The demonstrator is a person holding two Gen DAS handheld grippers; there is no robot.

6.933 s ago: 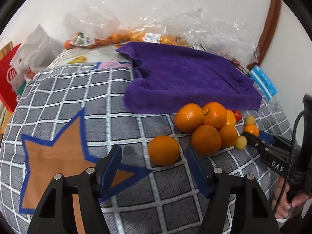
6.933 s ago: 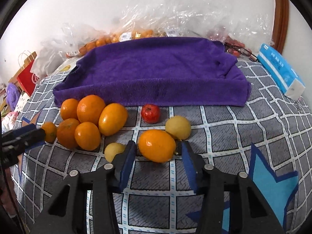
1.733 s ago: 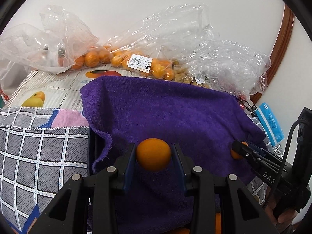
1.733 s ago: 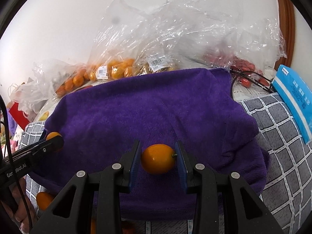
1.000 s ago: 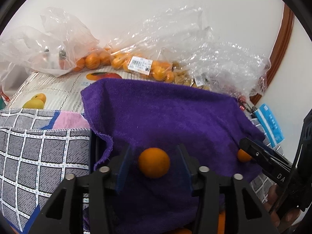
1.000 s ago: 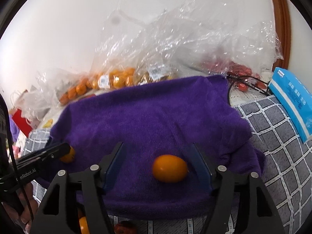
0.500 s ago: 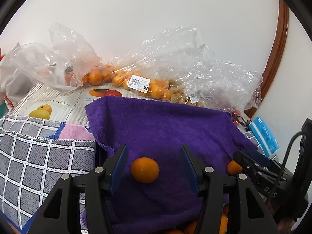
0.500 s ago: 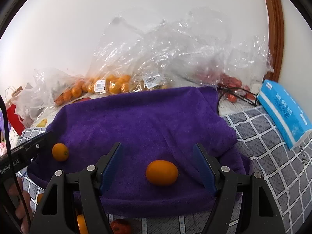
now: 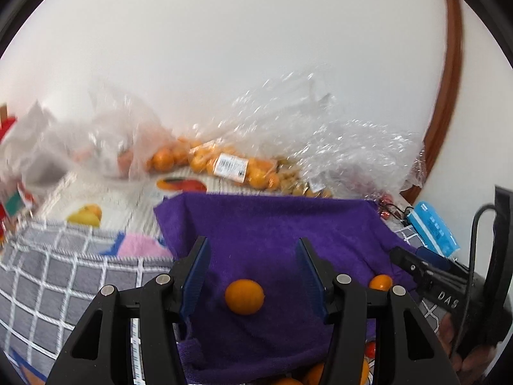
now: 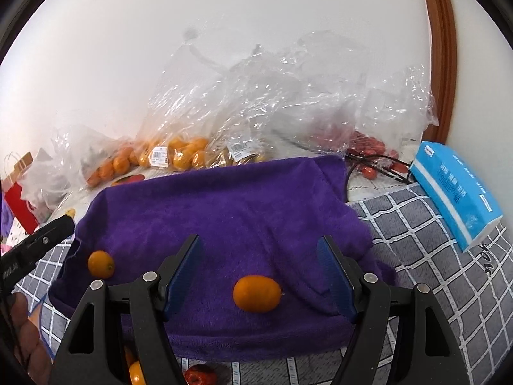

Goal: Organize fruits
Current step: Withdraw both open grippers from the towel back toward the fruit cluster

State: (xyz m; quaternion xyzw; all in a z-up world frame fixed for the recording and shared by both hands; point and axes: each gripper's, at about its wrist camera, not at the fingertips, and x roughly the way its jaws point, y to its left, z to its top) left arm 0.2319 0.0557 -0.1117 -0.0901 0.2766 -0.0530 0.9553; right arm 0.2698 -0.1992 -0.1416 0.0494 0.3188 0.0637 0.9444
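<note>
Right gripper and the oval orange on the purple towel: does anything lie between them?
No. In the right wrist view only bare purple towel separates the right gripper from the oval orange.

Two oranges (image 10: pixel 256 293) on purple towel (image 10: pixel 224 205)

Purple towel (image 10: pixel 224 211), plain, no pattern. Two orange fruits on it: round orange (image 9: pixel 244 296) & oval orange (image 10: pixel 256 293). Cloth (image 10: pixel 426 272) under towel: grey w/ white grid lines; pink patch (image 9: pixel 138 245) at 9 o'clock of towel. Tissue pack (image 10: pixel 455 189) at 3 o'clock: blue & white. Hand-held gripper (image 10: pixel 259 276): black body, blue pads (image 10: pixel 184 272). Wall white; trim brown.
</note>
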